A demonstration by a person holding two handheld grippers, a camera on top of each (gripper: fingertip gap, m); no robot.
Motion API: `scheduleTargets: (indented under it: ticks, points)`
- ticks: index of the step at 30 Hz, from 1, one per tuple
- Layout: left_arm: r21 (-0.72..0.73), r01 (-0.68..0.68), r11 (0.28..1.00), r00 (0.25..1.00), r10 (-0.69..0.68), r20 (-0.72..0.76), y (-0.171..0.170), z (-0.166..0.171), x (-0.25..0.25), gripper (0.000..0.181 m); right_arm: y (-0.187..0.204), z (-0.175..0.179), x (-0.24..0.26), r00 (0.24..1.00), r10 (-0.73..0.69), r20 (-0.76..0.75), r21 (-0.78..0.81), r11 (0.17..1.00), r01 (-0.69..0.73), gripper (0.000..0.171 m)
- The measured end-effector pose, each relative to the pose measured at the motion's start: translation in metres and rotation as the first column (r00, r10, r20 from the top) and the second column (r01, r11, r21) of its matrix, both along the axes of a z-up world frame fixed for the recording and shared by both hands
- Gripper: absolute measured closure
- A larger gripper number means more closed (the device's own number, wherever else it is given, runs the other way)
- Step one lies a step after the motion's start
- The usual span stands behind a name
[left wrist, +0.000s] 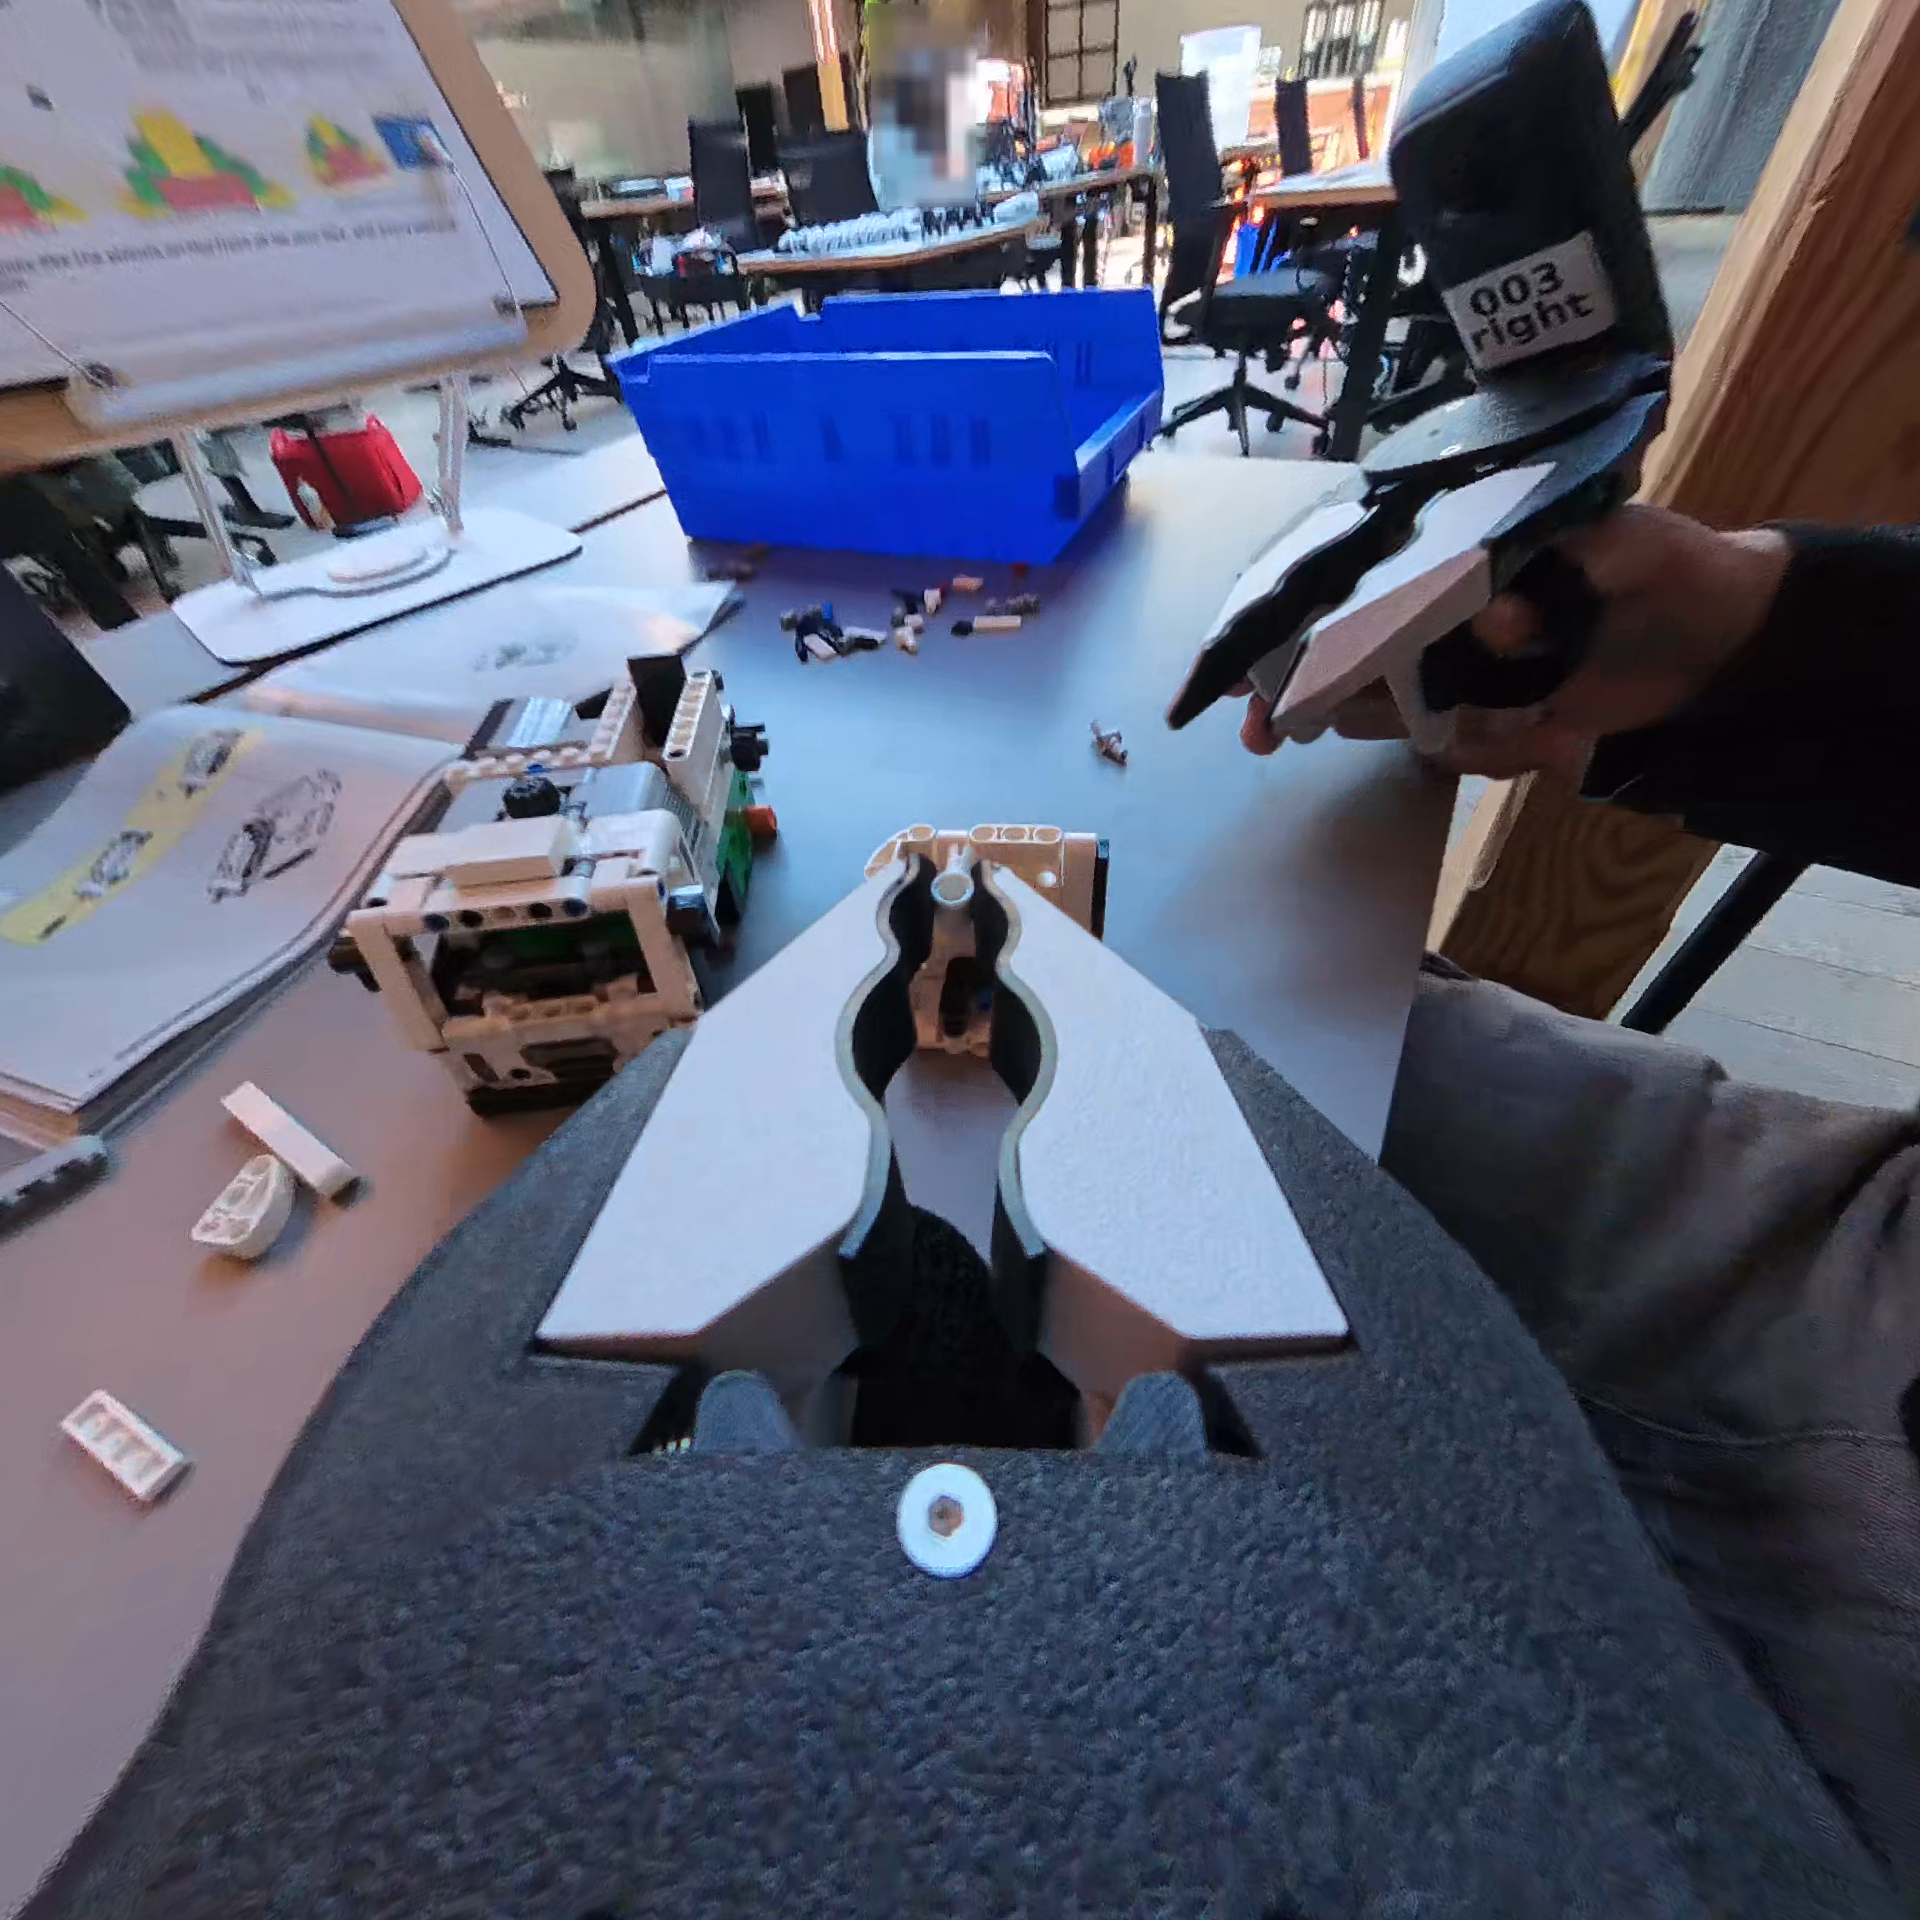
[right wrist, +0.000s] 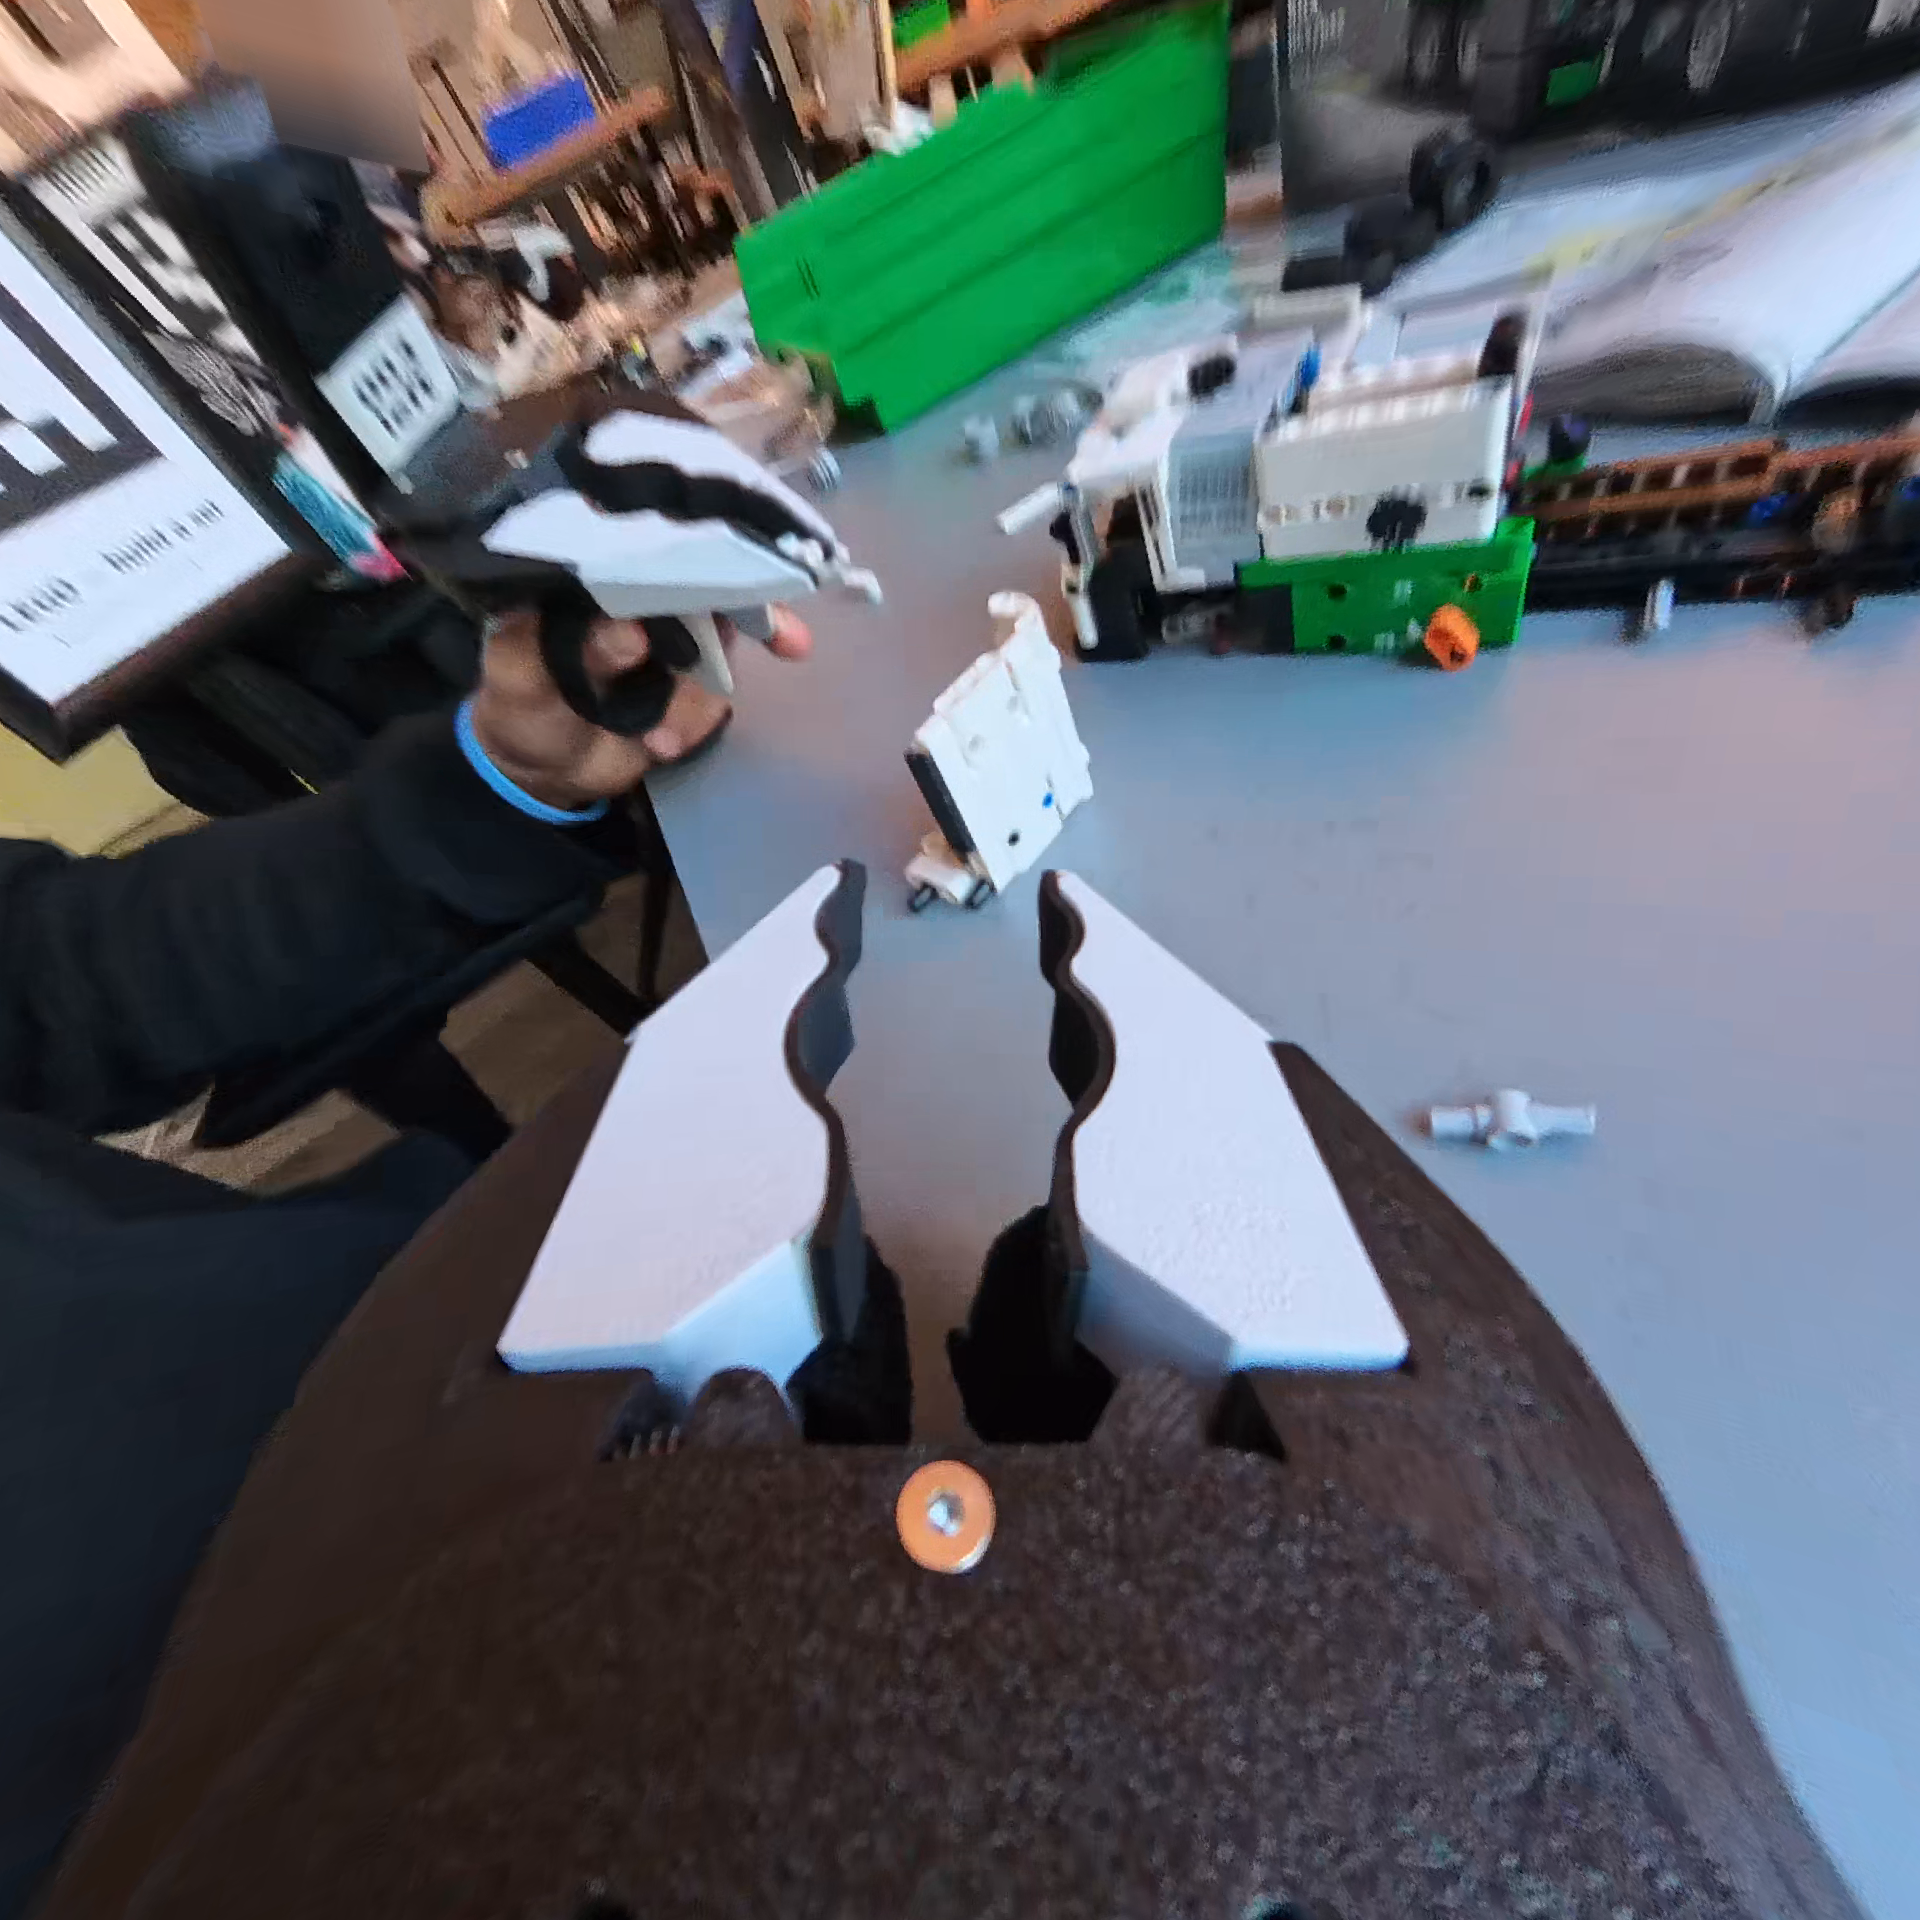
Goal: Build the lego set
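My left gripper is shut on a small white tube-shaped piece at its fingertips, held above the grey table. It also shows in the right wrist view, left of a white panel sub-assembly that lies on the table apart from it; the same sub-assembly shows just behind my left fingertips. My right gripper is open and empty, just short of that sub-assembly. It shows at the right in the left wrist view. The white and green truck model stands beyond.
A small grey connector lies alone. Loose pieces lie before a blue bin. A green bin, open booklet, long dark chassis, instruction stand and white parts surround. The table edge is right. There is about 11 cm between the tips of the two grippers.
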State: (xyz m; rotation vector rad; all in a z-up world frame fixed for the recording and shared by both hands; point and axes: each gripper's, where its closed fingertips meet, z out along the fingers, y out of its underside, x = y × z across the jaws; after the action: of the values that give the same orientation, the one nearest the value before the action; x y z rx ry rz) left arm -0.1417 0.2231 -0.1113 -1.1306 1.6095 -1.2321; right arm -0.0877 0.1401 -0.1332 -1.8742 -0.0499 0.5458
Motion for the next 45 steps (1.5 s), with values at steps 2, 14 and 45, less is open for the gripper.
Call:
scheduleTargets:
  ticks: [2,14,45]
  points:
    - [0.025,-0.011,1.0,1.0,0.01,0.028,0.0,0.002,-0.001,0.175,0.003,0.005,0.005,1.0,-0.027,-0.015,0.039,0.999,0.027,0.141]
    - [0.084,-0.121,0.989,0.989,0.112,0.095,0.016,0.008,0.005,0.175,0.0,0.012,0.01,0.997,-0.081,-0.003,0.104,0.991,0.081,0.128]
    - [0.096,0.071,0.993,0.99,-0.082,0.116,-0.019,0.01,-0.012,0.175,0.058,0.044,-0.07,0.999,0.007,-0.046,0.149,0.989,0.0,0.151]
